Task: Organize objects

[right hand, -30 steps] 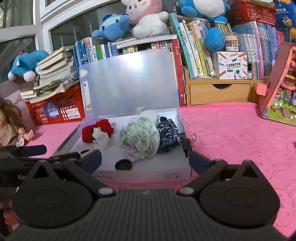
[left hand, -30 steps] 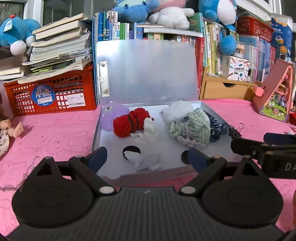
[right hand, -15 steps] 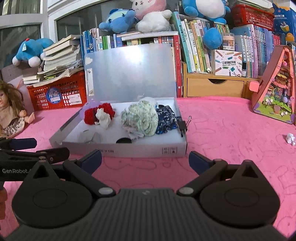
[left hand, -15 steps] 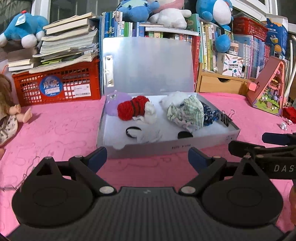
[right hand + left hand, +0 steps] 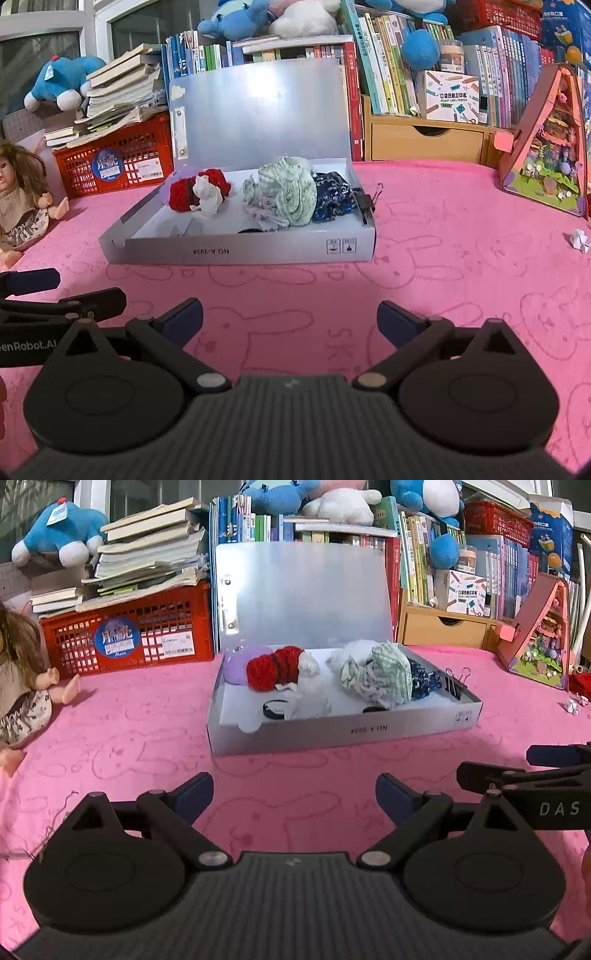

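- My left gripper (image 5: 294, 794) is wide open and holds nothing. My right gripper (image 5: 290, 319) is wide open and empty too.
- The grey box (image 5: 343, 733) sits on the pink cloth (image 5: 129, 731) at 12 o'clock from both grippers, with its lid (image 5: 306, 594) standing up.
- Inside, the red woolly thing (image 5: 273, 668) is at 11 o'clock and the green cloth bundle (image 5: 384, 675) at 1 o'clock.
- I think these are soft, light and squishy. I would pinch each in its fat middle.
- The black clip (image 5: 454, 686) on the box's right wall looks hard and small, so it may slip.
- The box front has upside-down writing starting "NO.A"; the rest is too blurry.
- The red crate (image 5: 129, 635) has a round blue sticker with "Moon".
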A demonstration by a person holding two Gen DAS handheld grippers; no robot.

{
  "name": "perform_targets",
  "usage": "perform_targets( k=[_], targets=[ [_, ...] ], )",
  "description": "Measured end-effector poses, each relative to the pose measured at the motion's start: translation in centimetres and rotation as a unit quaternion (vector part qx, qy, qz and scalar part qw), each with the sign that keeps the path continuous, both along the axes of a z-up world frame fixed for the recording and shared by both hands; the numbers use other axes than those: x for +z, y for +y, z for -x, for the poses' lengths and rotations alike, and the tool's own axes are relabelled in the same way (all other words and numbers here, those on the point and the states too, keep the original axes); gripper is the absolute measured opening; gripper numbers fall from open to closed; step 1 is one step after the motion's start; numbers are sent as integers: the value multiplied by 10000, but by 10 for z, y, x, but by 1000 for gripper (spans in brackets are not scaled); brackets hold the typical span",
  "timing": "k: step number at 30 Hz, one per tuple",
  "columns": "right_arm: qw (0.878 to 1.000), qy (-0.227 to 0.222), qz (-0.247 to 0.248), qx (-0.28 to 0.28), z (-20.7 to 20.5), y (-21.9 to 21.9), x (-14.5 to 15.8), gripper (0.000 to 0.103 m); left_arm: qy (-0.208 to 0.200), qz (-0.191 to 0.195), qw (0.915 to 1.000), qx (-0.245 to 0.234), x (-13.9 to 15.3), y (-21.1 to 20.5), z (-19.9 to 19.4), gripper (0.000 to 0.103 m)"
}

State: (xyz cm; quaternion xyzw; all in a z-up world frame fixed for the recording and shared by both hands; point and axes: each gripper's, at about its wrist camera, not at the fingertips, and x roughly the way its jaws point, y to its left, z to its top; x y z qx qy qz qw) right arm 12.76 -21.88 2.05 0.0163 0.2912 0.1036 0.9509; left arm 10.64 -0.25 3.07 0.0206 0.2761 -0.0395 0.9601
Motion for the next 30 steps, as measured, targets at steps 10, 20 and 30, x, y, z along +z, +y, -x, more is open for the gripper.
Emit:
perform_targets(
  k=[10,20,30],
  targets=[
    [10000,87,32,15,6,1,-8,103,106,22,9999,66,-9,2,6,97],
    [9996,213,144,83,9,6,-18,103,246,-16,9996,135,-20,2,5,97],
    [9994,272,229,4,8,9,-20,103,418,-65,9988,233,-28,2,1,97]
  ],
)
